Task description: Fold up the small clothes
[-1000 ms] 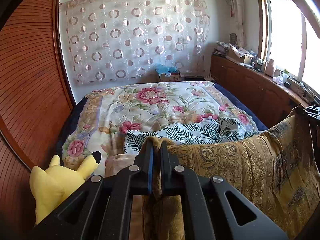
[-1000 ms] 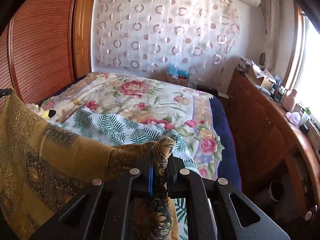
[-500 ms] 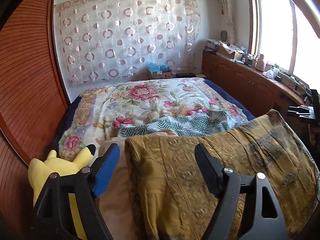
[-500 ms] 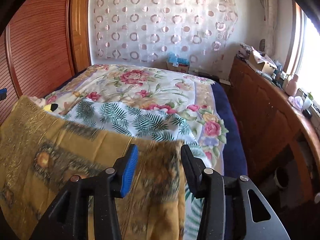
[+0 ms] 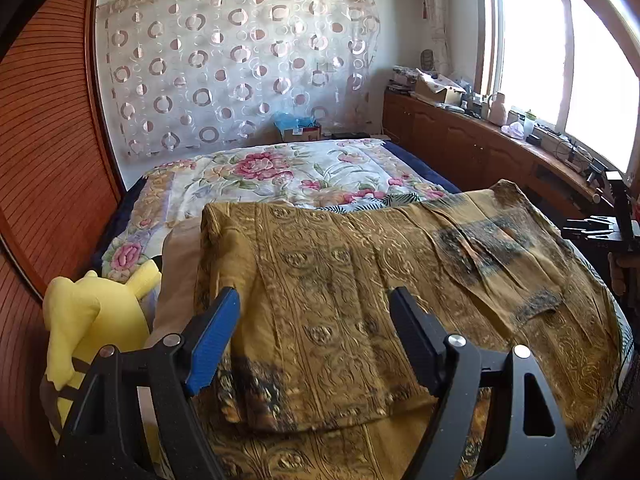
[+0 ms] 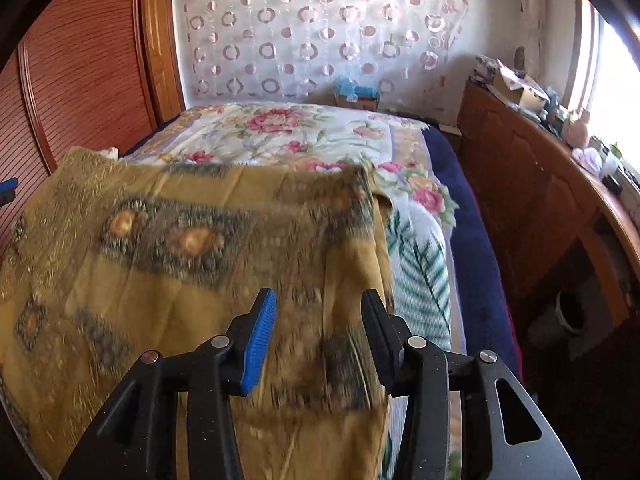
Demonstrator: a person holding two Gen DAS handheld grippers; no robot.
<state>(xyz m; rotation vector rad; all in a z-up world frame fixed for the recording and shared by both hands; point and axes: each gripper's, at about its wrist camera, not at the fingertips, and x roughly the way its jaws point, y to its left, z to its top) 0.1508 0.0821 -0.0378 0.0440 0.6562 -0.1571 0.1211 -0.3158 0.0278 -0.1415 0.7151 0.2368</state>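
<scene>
A mustard-gold patterned garment point(image 5: 360, 280) lies spread on the bed, with one layer folded over another near its front edge. My left gripper point(image 5: 314, 304) is open over the garment's near left part, and neither pad touches the fabric. My right gripper point(image 6: 319, 300) is open above the garment's right edge point(image 6: 360, 240), with cloth below the gap but not pinched. The garment point(image 6: 160, 240) looks blurred in the right wrist view. The right gripper point(image 5: 608, 232) also shows at the far right of the left wrist view.
The floral quilt point(image 5: 280, 172) covers the bed, and a green leaf-print cloth point(image 6: 420, 272) lies under the garment. A yellow plush toy point(image 5: 92, 320) sits by the left gripper, beside a beige cloth point(image 5: 180, 264). A wooden cabinet point(image 6: 540, 208) runs along the right, a slatted wooden wall point(image 5: 48, 140) along the left.
Both grippers were shut on the garment's upper edge and have opened and let it go. The garment has dropped flat onto the bed, folded over, and both grippers have drawn back.
</scene>
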